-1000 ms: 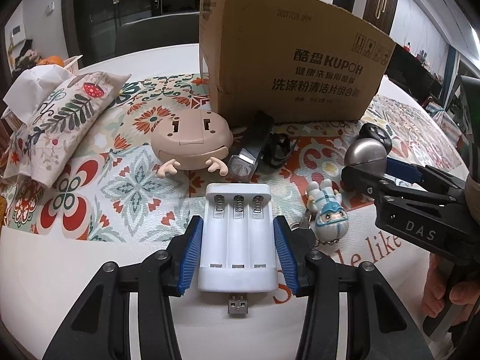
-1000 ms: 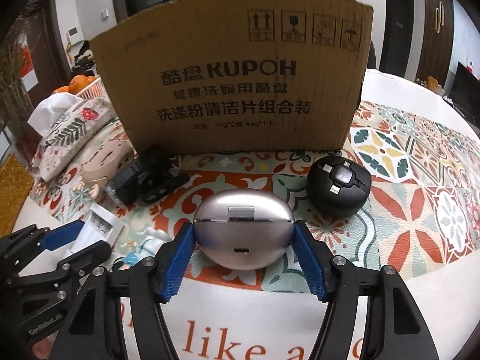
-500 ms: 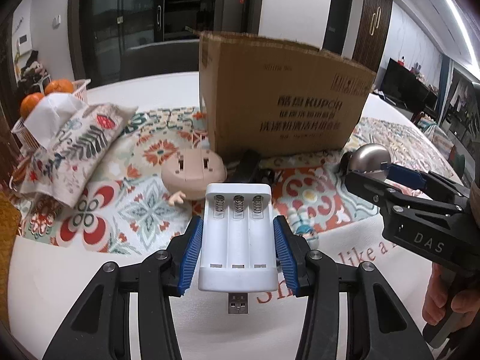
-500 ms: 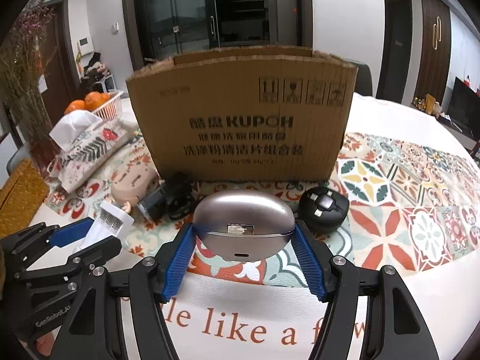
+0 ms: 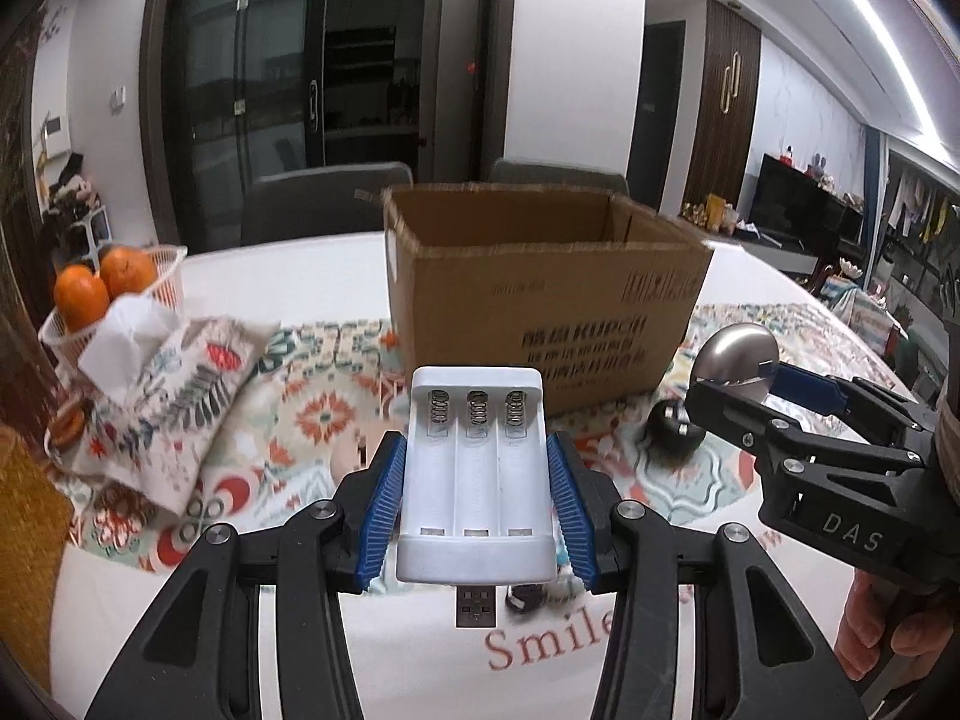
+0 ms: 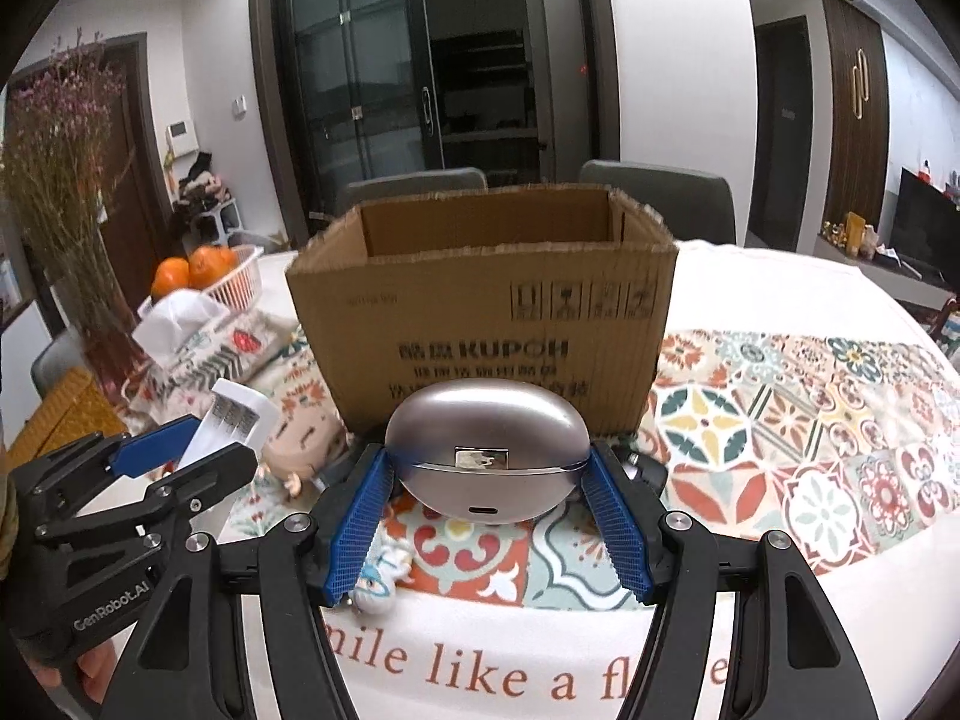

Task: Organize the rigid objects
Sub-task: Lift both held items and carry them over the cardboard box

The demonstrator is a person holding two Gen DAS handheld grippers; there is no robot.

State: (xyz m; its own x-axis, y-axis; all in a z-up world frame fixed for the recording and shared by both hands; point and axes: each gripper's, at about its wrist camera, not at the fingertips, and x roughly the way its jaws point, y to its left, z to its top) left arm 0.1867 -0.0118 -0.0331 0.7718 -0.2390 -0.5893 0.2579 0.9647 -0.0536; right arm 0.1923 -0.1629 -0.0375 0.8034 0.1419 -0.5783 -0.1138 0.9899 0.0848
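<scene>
Moved: both grippers have been lifted well off the table since a second ago, so the open top of the cardboard box [image 5: 543,294] can now be looked into from each wrist view.
Left gripper [image 5: 475,504]: clamped on the white battery charger [image 5: 475,474], blue pads pressed on its two long sides, spring end pointed at the box, USB plug hanging out the near end.
Right gripper [image 6: 487,498]: closed around the silver earbud case [image 6: 487,450], gripped at the two narrow ends, hinge plate and charging port faced toward the camera.
Where stuff is: both items are held in the air in front of the box, not yet over the rim. Left on the patterned tablecloth [image 6: 798,414]: a beige doll head [image 6: 303,441], a small figure keychain [image 6: 378,576], a black round gadget [image 5: 675,429], partly hidden.
Handling, charger: probably light hollow plastic, stiff, flat sides, so a side grip should be held fine. The plug looks like the bit to keep from being knocked.
Handling, case: smooth, rounded, likely slippery; the end-to-end pinch seems the safest hold, though it could get squeezed out.
Pose: both grippers roughly level, side by side, aimed at the box front wall; more height is likely needed.
</scene>
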